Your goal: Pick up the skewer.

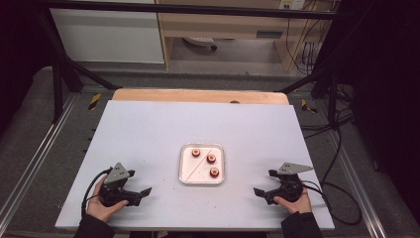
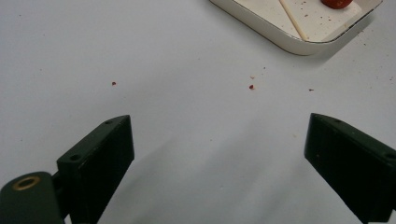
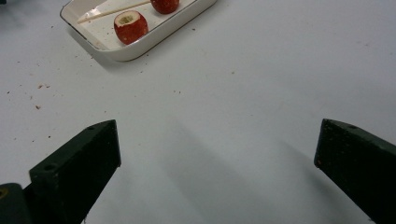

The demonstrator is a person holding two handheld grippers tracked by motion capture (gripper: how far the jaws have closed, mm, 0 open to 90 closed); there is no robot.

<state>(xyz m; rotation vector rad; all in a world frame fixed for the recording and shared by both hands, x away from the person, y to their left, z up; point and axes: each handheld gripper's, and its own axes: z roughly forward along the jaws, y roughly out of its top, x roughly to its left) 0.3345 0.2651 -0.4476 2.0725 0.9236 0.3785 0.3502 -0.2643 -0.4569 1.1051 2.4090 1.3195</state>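
High view: both tools idle beside the tray

The white tray holds three cored red fruits and a skewer lying diagonally. Left tool and right tool flank it, jaws apart, empty, about equally near.

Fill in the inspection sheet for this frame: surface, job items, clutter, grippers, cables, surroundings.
Surface: white table, flat, speckled with red crumbs.
Job's things: white tray at centre holding three red cored fruits and a thin wooden skewer.
Clutter: nothing seen beyond the crumbs.
Grippers: left gripper and right gripper open, resting on the table near edge, each hand-held, empty.
Cables: black cable trailing from each gripper.
Surroundings: black frame, wooden desk behind.
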